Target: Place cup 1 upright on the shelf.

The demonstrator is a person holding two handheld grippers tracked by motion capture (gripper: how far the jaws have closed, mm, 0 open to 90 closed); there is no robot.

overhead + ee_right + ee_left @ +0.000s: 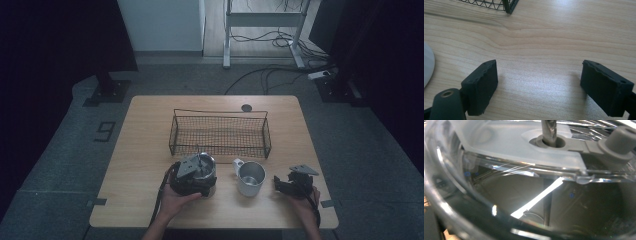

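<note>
1. Left hand in from the front edge of the table, wrapped around the left gripper; gripper pressed right up against the clear jug, grey plate on top.
2. Cannot tell from either view whether those jaws clamp the jug or stand loose, as the jug wall hides them.
3. Right hand low near the front right corner, holding the right gripper level and aimed at the mug; jaws released and spread wide over bare wood in the right gripper view, nothing between them.
4. Writing: a dark "9" marked on the floor beyond the left edge.
5. Jug upright near the front edge, left of centre, just in front of the wire basket; seen close in the left gripper view, with a frosted lid, a rod through its middle and a grey knob.
6. Mug beside the jug on the right, mouth up, handle to the back left; basket mid-table, wood showing through its mesh.
</note>
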